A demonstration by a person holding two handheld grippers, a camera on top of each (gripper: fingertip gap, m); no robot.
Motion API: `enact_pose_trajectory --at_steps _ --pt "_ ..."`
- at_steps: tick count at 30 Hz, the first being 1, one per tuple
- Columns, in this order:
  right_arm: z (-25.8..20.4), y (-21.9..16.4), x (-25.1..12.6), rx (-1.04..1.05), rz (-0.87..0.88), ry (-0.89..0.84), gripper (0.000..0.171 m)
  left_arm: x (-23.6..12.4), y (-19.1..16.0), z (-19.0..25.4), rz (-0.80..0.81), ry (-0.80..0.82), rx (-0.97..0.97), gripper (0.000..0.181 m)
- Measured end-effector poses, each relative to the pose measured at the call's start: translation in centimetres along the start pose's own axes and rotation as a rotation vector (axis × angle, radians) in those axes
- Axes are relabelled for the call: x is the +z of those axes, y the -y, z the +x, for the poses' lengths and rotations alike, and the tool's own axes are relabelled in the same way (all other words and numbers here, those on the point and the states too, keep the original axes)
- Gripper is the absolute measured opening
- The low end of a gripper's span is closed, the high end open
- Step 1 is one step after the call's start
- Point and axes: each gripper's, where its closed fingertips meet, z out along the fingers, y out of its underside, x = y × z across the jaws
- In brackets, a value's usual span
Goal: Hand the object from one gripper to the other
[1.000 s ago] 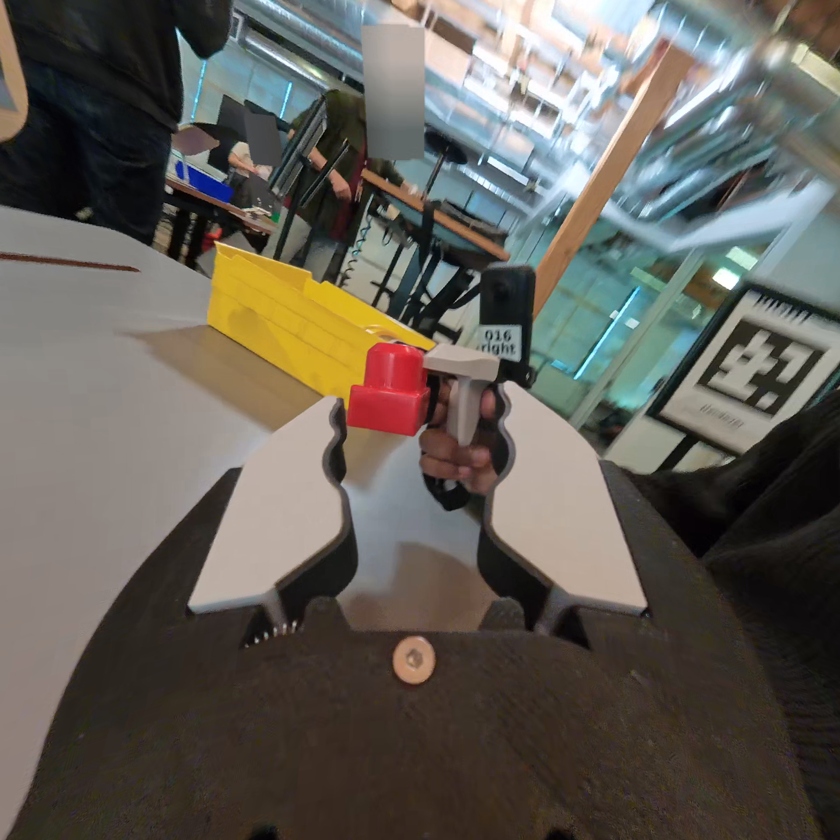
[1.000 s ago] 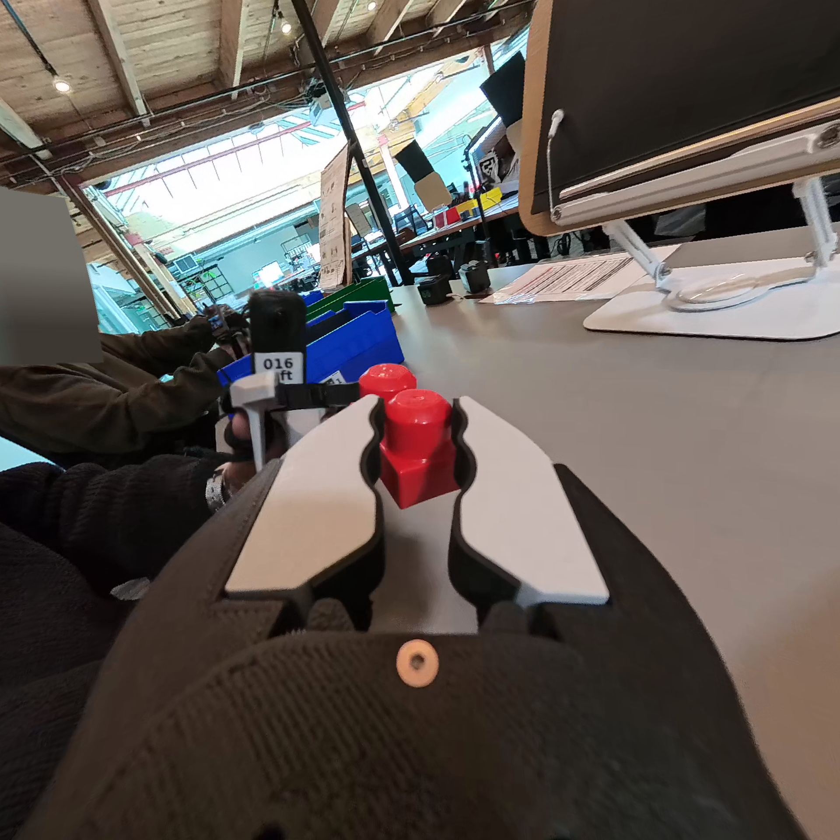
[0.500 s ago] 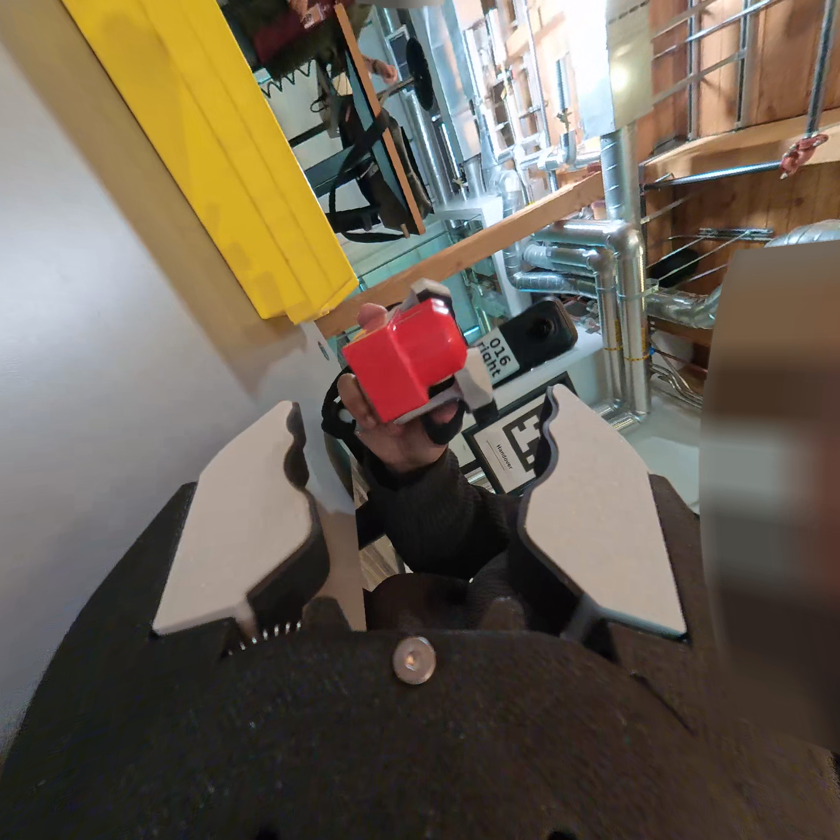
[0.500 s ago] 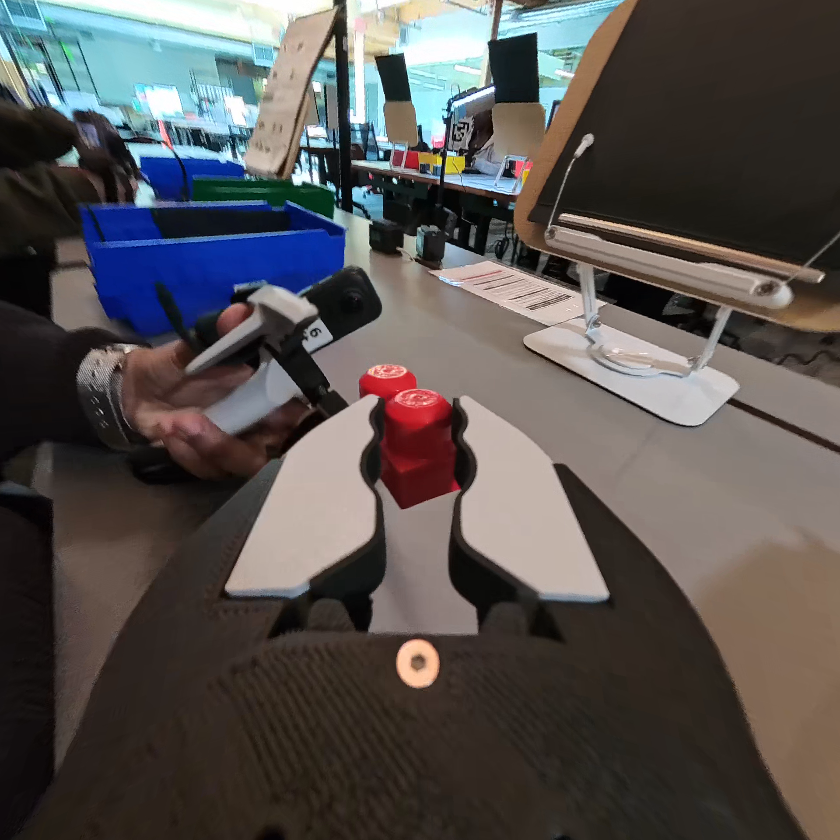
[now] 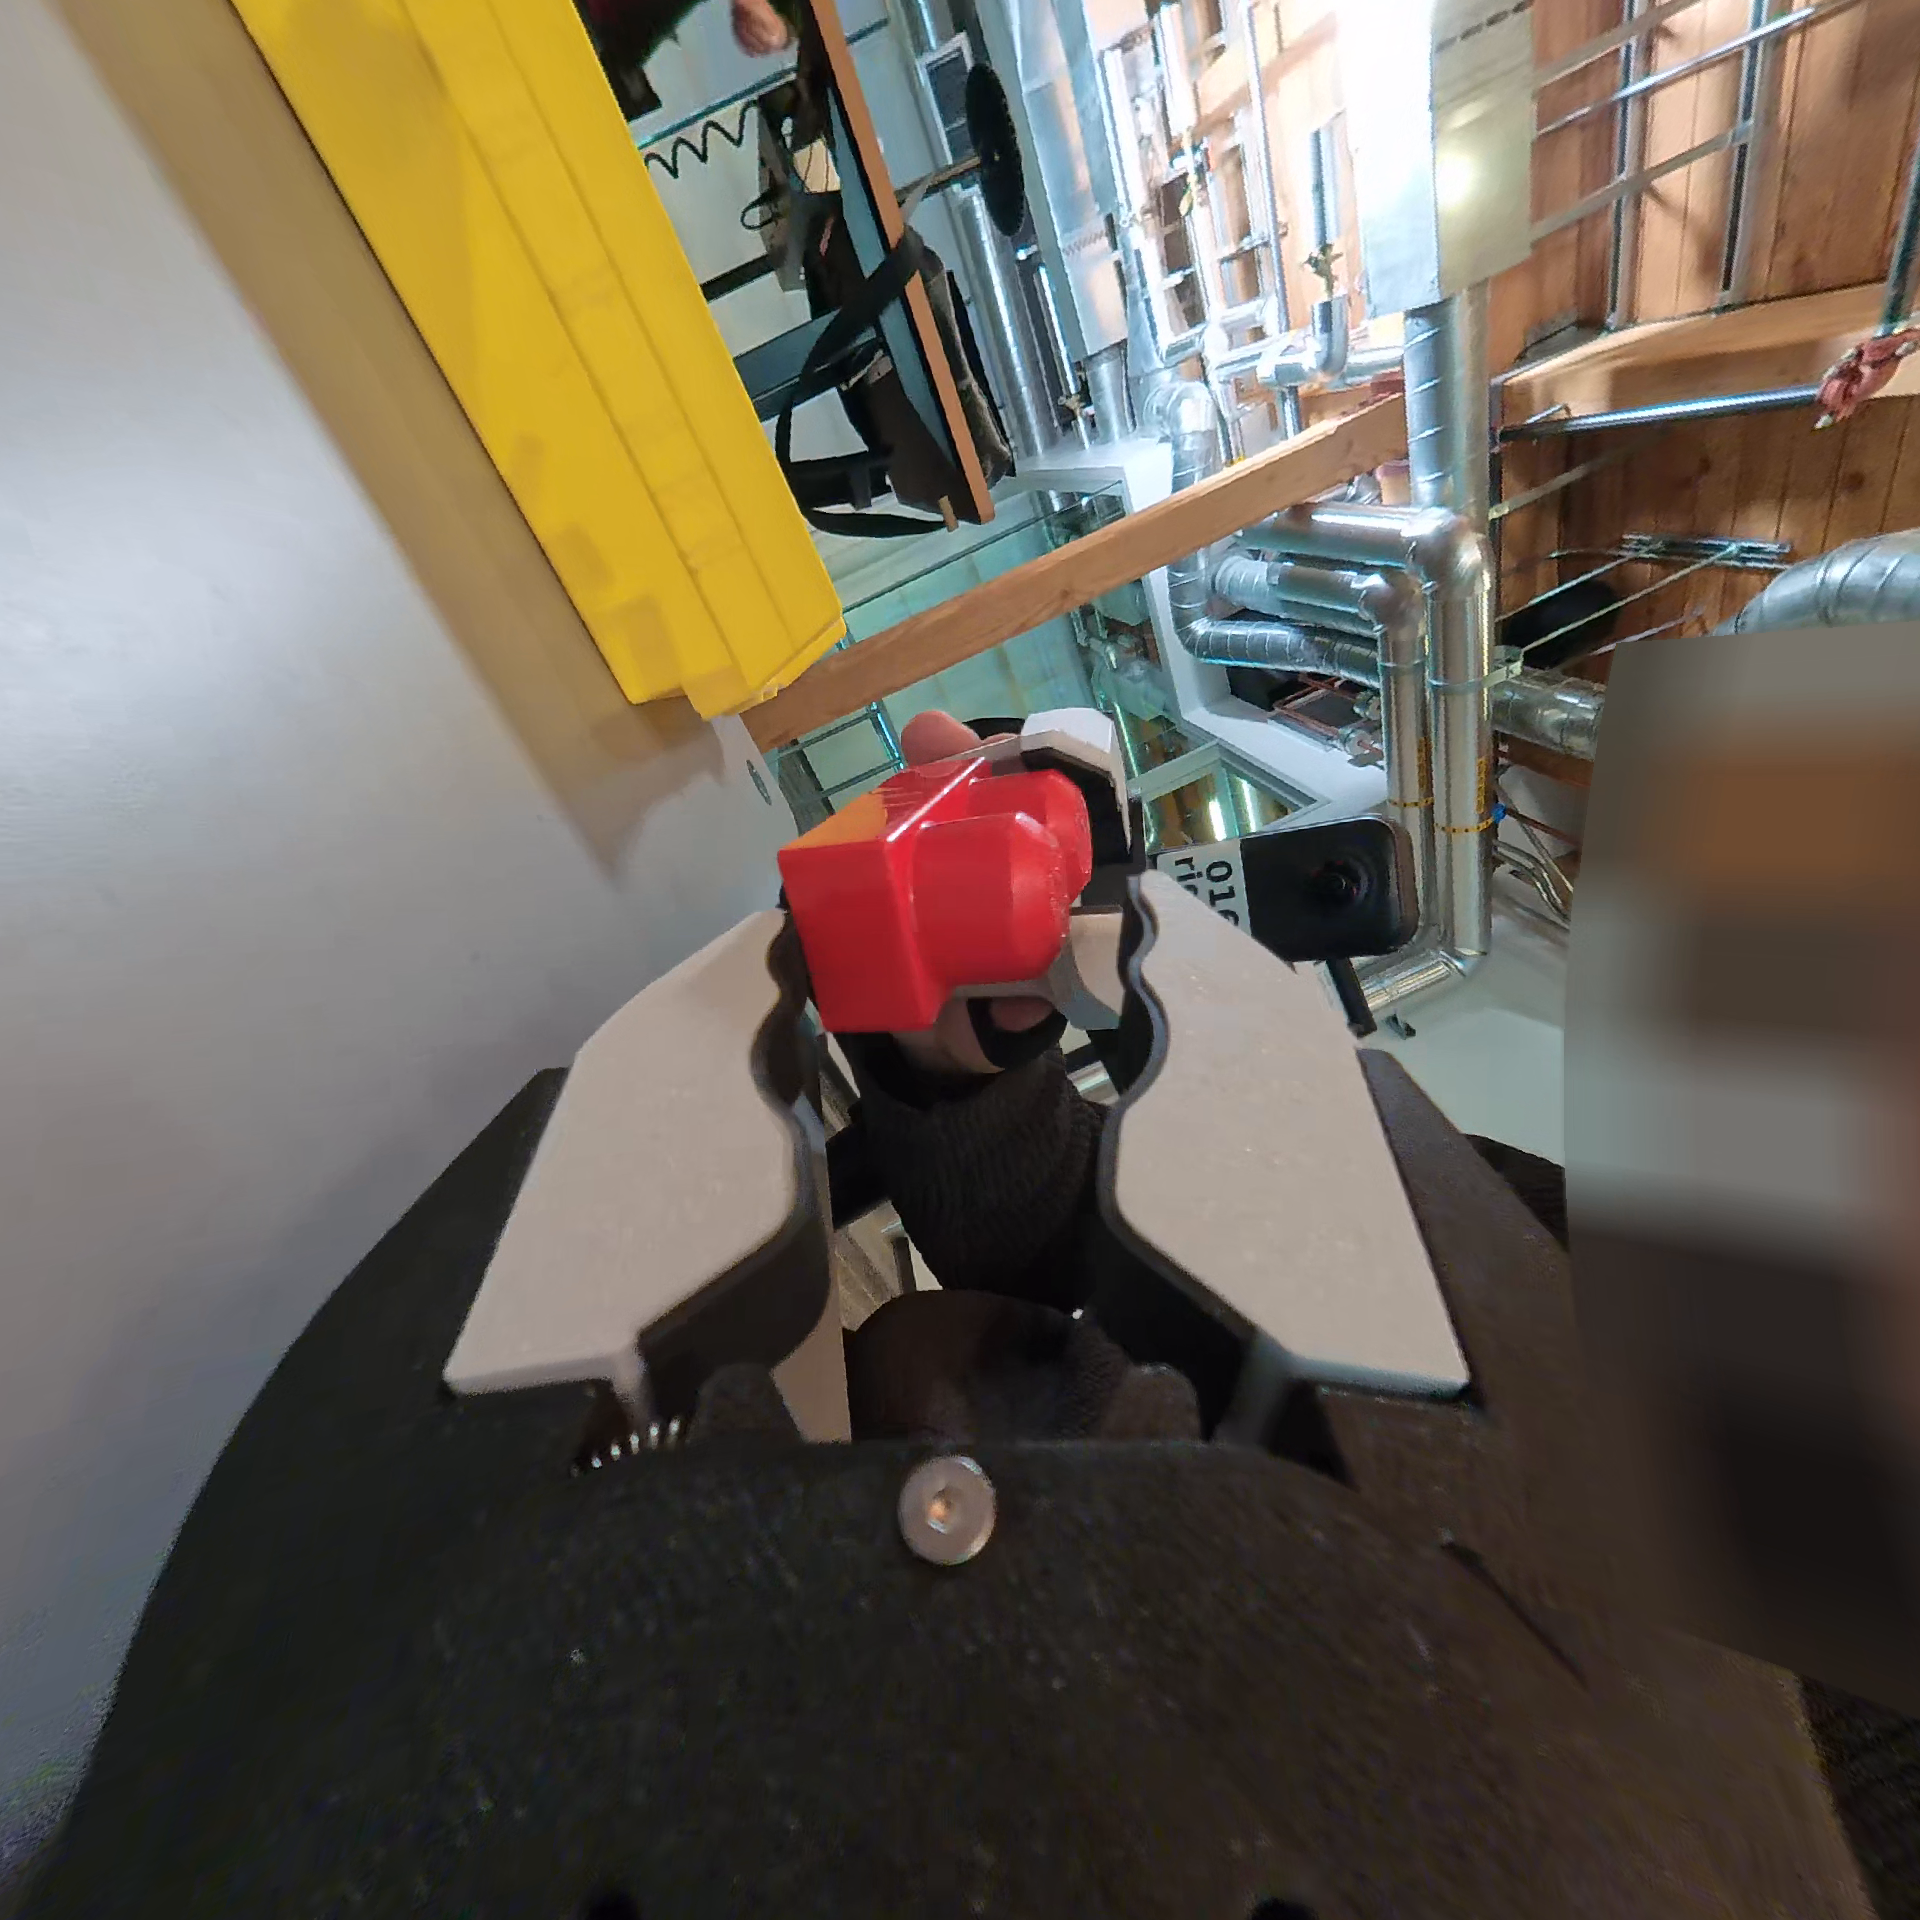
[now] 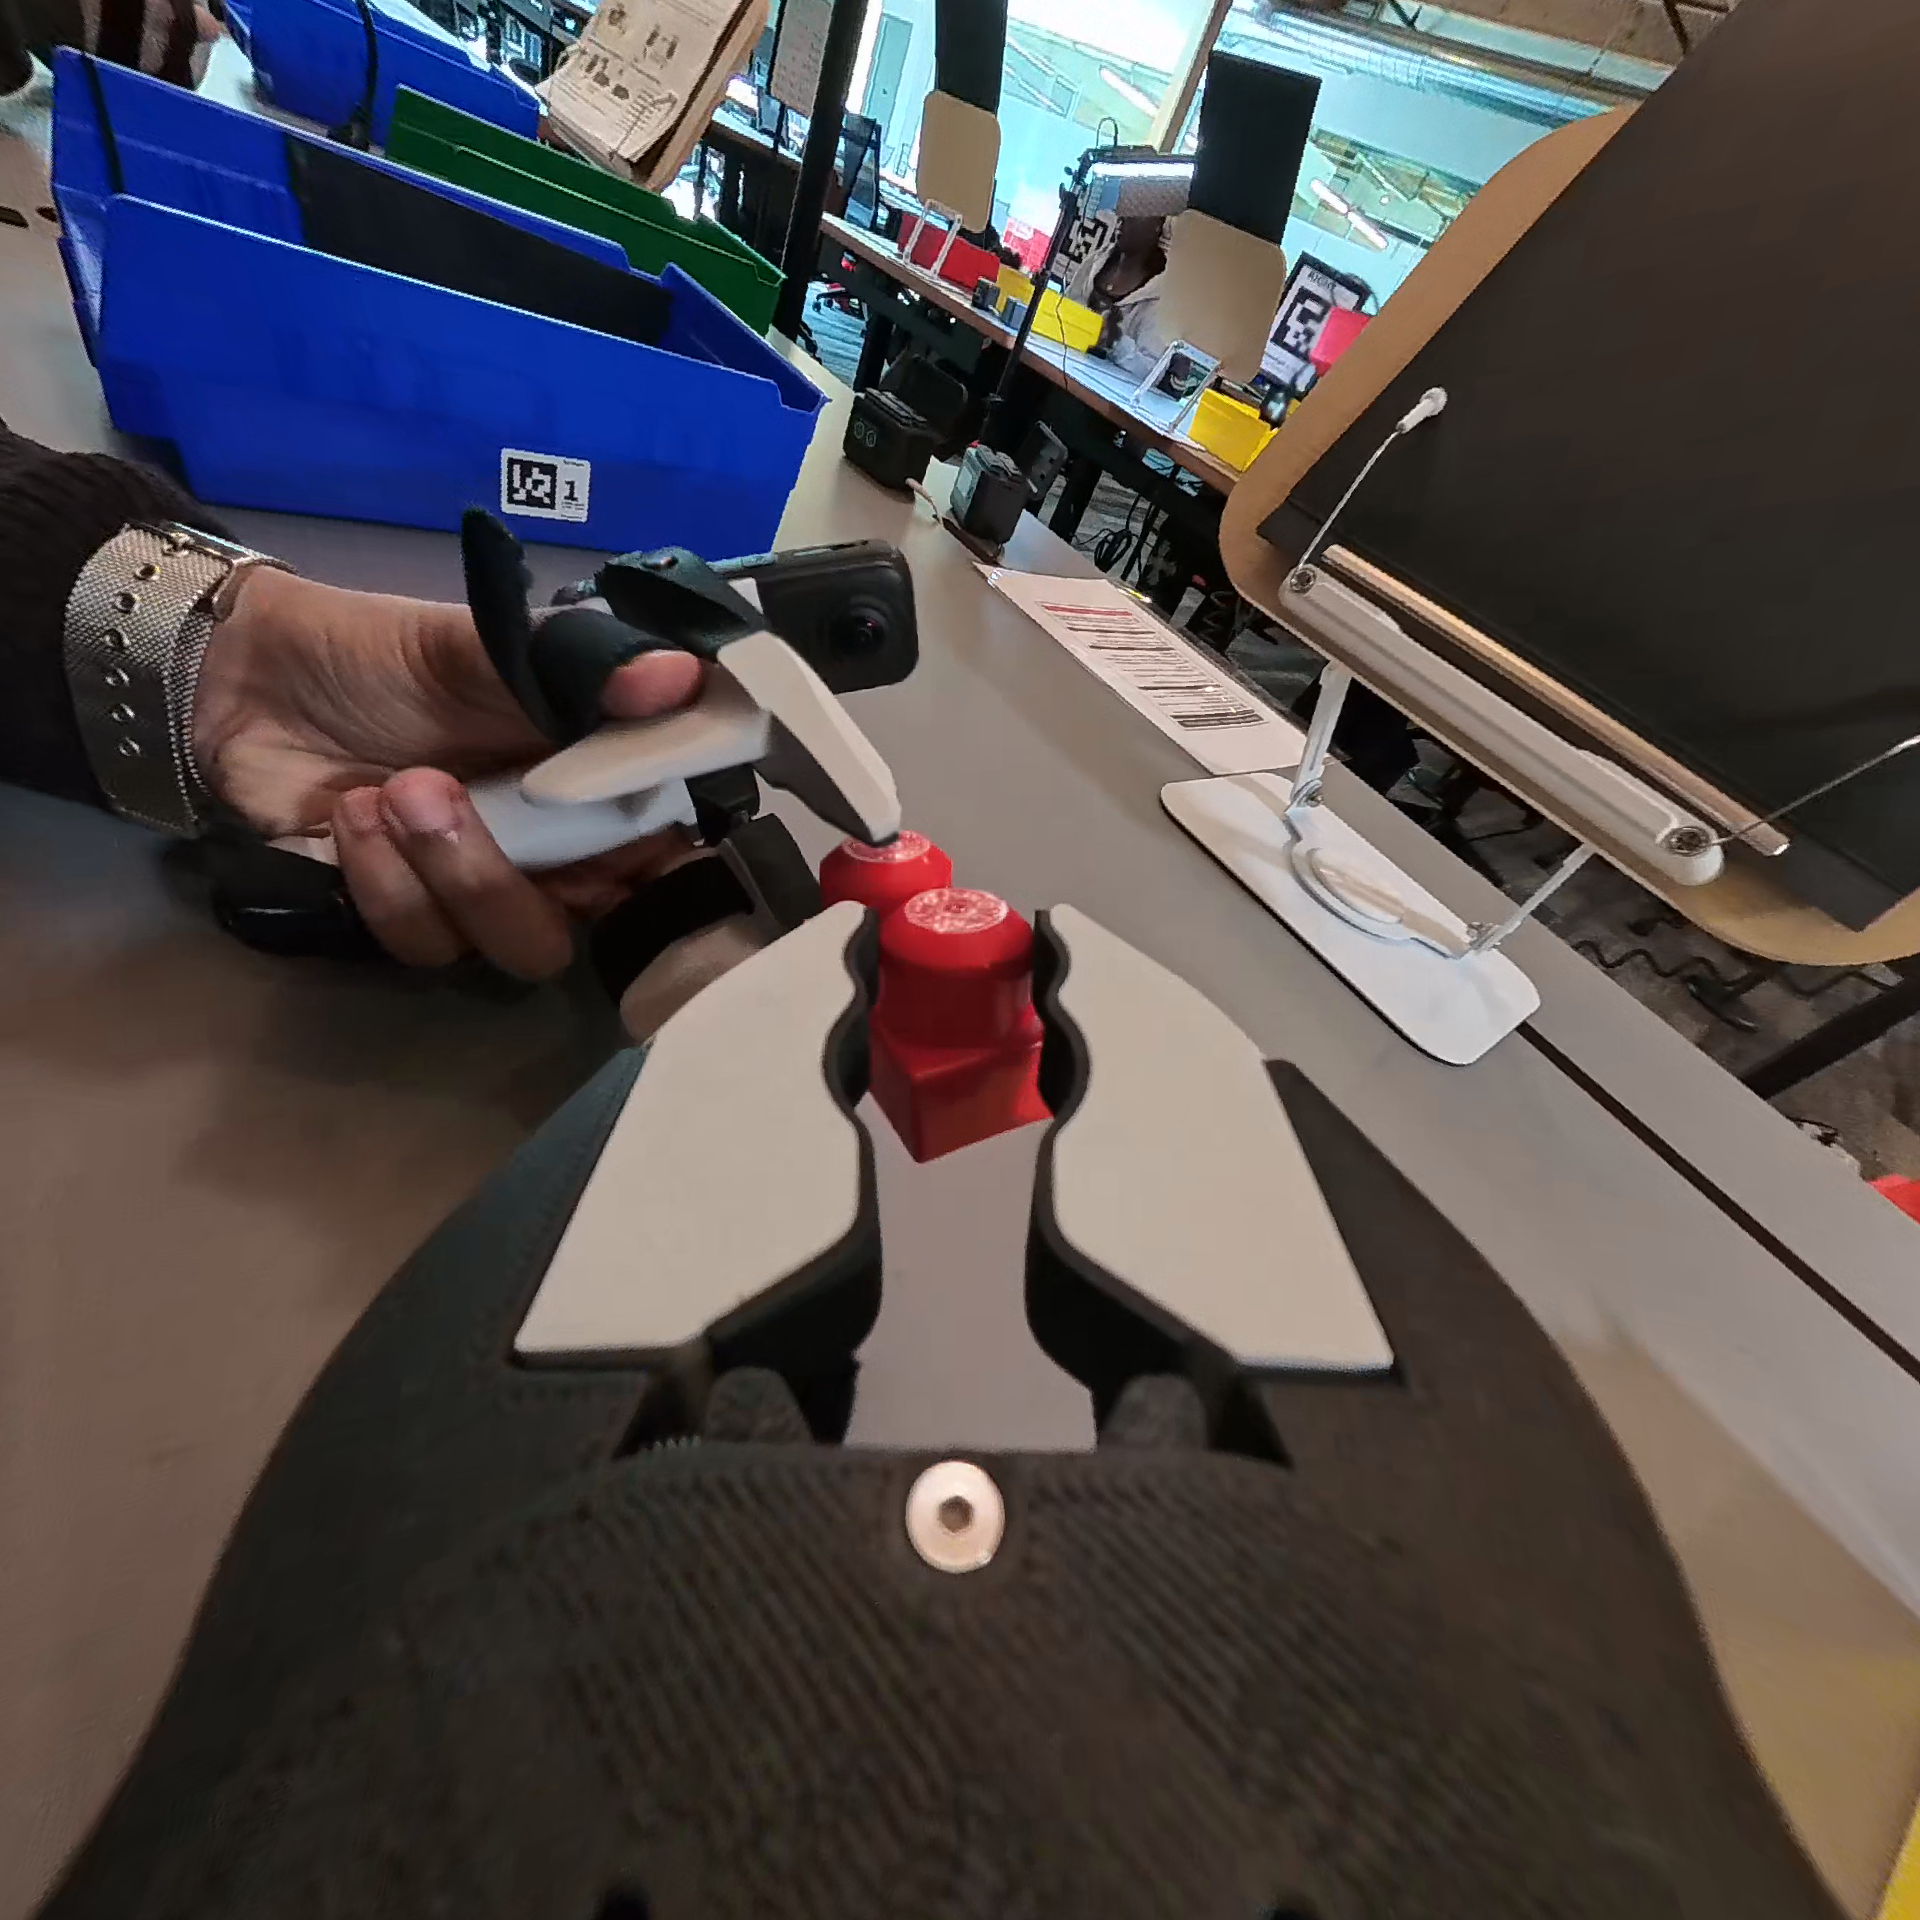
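Observation:
A red brick point(image 6: 956, 1029) with two round studs is clamped between the fingers of my right gripper point(image 6: 945, 935), which holds it above the grey table point(image 6: 1039, 727). In the left wrist view the same brick point(image 5: 925, 914) lies on its side between the tips of my left gripper point(image 5: 956, 914). The left jaws are apart but close around the brick's far half. In the right wrist view the left gripper's upper fingertip point(image 6: 868, 810) touches the top of the far stud point(image 6: 883, 868). A hand point(image 6: 343, 717) holds that gripper.
A blue bin point(image 6: 416, 364) and a green bin point(image 6: 582, 197) stand at the back left. A dark screen on a white stand point(image 6: 1351, 935) is at the right, with a printed sheet point(image 6: 1143, 655) beside it. A yellow bin point(image 5: 582, 364) sits on the table in the left wrist view. My left and right fingertips are right by each other.
My left gripper has rolled onto its side and come up to the brick. Its jaws have narrowed around the brick's far half. My right gripper has kept its hold and tilted down.

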Motion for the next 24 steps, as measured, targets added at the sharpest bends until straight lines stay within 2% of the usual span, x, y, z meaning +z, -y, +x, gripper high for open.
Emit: enact_pose_trajectory --at_steps 3,17,24 --pt "0.1 0.0 0.0 0.004 0.003 -0.001 0.028 -0.3 0.4 0.0 0.018 -0.002 0.000 0.049" --pt "0.1 -0.5 0.2 0.039 -0.016 0.003 0.029 -0.4 0.6 -0.2 0.040 0.008 0.013 0.047" --pt "0.3 -0.8 0.4 0.130 -0.012 0.022 0.042 -0.7 1.2 0.0 0.077 0.042 0.096 0.046"
